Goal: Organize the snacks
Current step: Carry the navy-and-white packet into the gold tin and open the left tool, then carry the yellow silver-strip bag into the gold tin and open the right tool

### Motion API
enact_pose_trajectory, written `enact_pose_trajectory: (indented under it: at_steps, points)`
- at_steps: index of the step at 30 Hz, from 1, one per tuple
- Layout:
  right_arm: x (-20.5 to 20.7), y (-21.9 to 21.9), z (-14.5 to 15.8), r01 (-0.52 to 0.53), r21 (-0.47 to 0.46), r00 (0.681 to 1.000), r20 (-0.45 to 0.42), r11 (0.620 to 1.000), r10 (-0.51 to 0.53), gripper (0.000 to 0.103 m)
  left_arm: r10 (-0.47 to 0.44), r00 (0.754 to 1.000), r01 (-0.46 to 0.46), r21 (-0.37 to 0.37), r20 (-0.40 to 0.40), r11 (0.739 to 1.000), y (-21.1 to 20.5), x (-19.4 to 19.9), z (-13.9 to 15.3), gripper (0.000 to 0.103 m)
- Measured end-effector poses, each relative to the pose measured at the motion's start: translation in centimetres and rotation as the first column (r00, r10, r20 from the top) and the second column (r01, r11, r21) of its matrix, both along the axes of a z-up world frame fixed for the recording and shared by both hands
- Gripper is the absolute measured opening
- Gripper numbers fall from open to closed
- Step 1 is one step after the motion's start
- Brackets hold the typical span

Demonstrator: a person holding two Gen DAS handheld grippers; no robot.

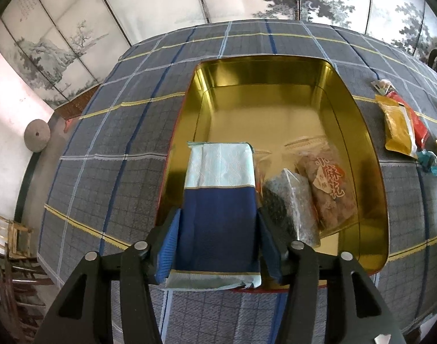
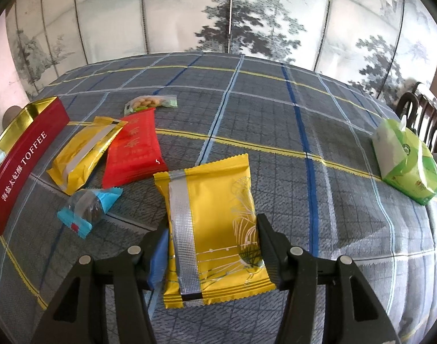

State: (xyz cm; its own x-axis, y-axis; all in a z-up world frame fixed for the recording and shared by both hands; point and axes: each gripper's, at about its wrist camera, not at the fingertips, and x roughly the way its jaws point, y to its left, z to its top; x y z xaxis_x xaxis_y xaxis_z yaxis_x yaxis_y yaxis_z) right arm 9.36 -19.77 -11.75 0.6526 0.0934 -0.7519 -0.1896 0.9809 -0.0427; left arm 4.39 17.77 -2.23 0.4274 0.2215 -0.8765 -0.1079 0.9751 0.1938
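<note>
Between the left gripper's (image 1: 217, 240) parted pads, a blue-and-white packet (image 1: 219, 206) rests at the near edge of the gold tin (image 1: 370, 154), seemingly let go, beside a dark packet (image 1: 290, 200) and a clear twist-snack bag (image 1: 330, 183). Right gripper (image 2: 212, 255) straddles a yellow packet (image 2: 212, 229) on the desk (image 2: 275, 109); whether it grips cannot be told. Withdrawing the left straight back should keep the row tidy; more snacks lie leftward by the red tin wall (image 2: 26, 157).
</note>
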Motion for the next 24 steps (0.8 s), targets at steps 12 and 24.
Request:
enact_pose_trajectory:
  at_steps: [12,24]
  points:
    - [0.5,0.6,0.2,0.072,-0.024,0.997,-0.021,0.997,-0.072,0.055,-0.012,0.999,0.013,-0.021,0.035,1.0,0.2,-0.7,0.4,0.067]
    - [-0.3,2.4,0.9,0.133,-0.083,0.991,-0.018,0.988,-0.135,0.055,-0.025,0.995,0.029,-0.037,0.095,0.999,-0.1,-2.3,1.7,0.077]
